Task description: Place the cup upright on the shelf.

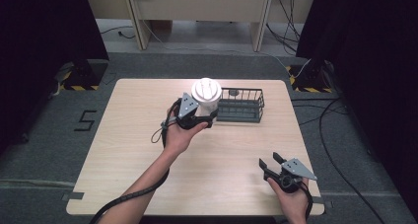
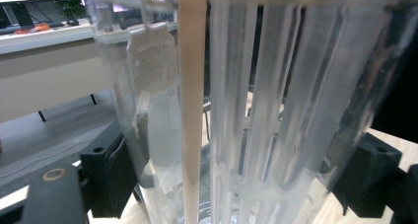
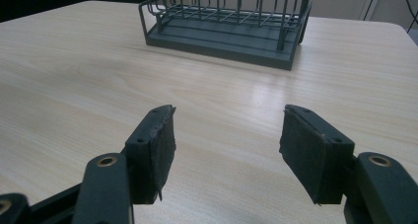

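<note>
A clear plastic tumbler (image 1: 207, 96) with a white lid stands upright at the left end of a dark wire basket (image 1: 241, 105). My left gripper (image 1: 211, 116) is shut on the tumbler's lower part. In the left gripper view the ribbed clear wall of the tumbler (image 2: 266, 110) sits between both pads (image 2: 111, 177), and a pale strip runs down it. Whether its base rests on the table is hidden. My right gripper (image 1: 269, 160) is open over the table's front right. In the right gripper view its jaws (image 3: 226, 145) stand wide apart with nothing between them, pointing toward the basket (image 3: 226, 21).
The light wood table (image 1: 222, 155) has bare surface between the two hands. A small dark object lies inside the basket at its back. Dark curtains and stands with cables flank the table. A desk stands behind it.
</note>
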Demonstrator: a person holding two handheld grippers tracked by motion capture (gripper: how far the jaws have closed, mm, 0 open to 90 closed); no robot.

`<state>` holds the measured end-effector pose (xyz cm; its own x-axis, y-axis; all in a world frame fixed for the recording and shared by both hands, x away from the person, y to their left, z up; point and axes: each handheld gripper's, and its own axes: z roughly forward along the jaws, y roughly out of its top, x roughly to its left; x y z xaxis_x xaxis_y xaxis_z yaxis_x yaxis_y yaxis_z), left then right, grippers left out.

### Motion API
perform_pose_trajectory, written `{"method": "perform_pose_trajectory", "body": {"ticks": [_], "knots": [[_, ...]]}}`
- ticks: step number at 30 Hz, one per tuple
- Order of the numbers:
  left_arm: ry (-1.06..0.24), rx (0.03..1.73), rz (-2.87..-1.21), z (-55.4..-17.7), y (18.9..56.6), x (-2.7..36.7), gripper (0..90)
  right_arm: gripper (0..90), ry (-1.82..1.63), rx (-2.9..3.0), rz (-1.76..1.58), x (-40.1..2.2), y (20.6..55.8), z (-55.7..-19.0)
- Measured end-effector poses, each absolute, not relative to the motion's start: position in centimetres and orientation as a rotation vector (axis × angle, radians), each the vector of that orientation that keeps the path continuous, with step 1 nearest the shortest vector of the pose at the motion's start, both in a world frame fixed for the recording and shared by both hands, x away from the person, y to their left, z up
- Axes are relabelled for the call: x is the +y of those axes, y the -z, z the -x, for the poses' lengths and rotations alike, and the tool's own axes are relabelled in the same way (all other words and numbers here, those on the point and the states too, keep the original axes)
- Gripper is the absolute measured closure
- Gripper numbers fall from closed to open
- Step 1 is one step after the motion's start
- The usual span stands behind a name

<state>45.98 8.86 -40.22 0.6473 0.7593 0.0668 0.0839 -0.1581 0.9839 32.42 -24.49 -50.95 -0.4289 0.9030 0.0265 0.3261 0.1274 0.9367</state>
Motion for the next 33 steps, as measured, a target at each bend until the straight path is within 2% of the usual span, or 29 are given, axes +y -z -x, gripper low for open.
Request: {"method": "perform_pose_trajectory", "body": {"ticks": [19, 33], "knots": [[-0.691, 0.687, -1.641, -49.4, 37.5, 6.0, 17.1, 38.6, -1.303, 1.858, -1.174, -24.2, 51.2, -32.6], [-0.669, 0.72, -1.64, -52.0, 37.8, 4.4, 17.1, 38.6, -1.315, 1.864, -1.194, -24.3, 51.4, -32.7]]}}
